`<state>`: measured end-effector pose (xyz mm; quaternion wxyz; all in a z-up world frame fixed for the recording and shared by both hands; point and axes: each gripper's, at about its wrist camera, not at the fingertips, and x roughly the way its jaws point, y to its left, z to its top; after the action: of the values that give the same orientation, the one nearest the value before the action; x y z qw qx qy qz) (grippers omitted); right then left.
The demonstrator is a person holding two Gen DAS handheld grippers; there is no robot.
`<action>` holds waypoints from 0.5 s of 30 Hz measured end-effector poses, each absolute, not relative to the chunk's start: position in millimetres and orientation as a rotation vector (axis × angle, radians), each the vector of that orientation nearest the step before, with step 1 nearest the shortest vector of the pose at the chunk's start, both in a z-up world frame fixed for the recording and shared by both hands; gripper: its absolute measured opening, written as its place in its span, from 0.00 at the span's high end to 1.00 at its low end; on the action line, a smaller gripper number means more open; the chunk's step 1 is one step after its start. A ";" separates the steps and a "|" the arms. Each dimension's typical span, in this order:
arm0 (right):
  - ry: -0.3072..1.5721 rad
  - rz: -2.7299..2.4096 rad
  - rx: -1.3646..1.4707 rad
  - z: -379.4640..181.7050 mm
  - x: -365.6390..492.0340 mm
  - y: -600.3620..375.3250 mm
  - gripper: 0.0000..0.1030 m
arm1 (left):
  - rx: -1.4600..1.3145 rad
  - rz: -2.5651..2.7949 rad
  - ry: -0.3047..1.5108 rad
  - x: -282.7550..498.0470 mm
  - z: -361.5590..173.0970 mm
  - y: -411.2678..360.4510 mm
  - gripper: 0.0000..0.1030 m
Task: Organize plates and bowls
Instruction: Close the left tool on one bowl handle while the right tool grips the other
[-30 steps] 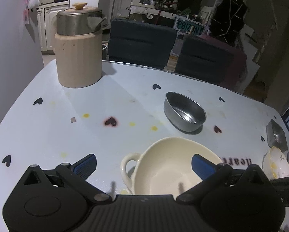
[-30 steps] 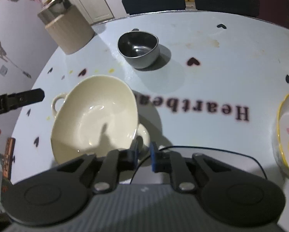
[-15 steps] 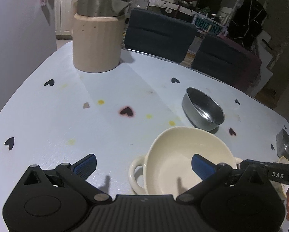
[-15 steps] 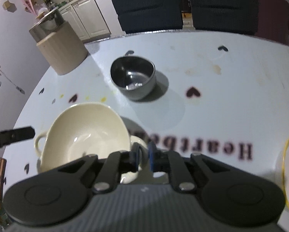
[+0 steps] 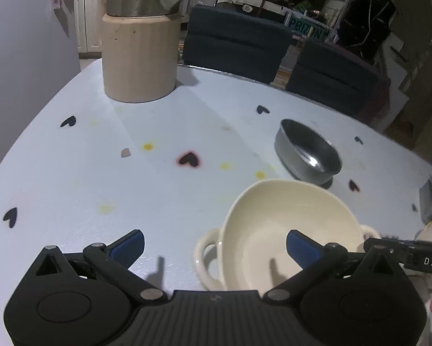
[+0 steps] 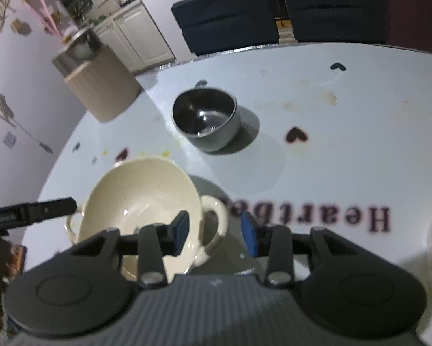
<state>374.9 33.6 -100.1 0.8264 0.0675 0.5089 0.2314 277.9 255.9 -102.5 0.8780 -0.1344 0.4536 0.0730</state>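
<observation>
So the cream bowl sits on the table between the two grippers, handles pointing out sideways toward each one. Left gripper has its jaws spread wide with nothing in them; the bowl's left handle lies just ahead, right of centre in its gap (so it needs a nudge rightward). The right gripper is nearer: its jaws are opening, and the right handle sits between the pads, not pinched. The steel bowl waits farther back.
</observation>
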 end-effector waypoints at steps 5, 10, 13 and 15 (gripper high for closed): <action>1.115 0.495 0.099 -107.5 376.2 52.1 0.54 | -0.364 0.092 0.958 277.6 -104.1 262.3 0.01; 1.134 0.463 0.087 -111.7 381.7 59.0 0.57 | -0.412 0.060 0.966 280.8 -104.7 265.4 0.28; 1.149 0.444 0.086 -114.7 384.5 58.1 0.65 | -0.420 0.058 0.997 283.9 -110.2 267.3 0.42; 1.158 0.444 0.091 -115.7 386.4 57.3 0.65 | -0.426 0.054 1.019 285.6 -114.1 268.7 0.49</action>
<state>386.4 57.3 -115.7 0.8128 0.0428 0.5424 0.2082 285.6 268.7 -114.1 0.8510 -0.2024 0.4840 0.0255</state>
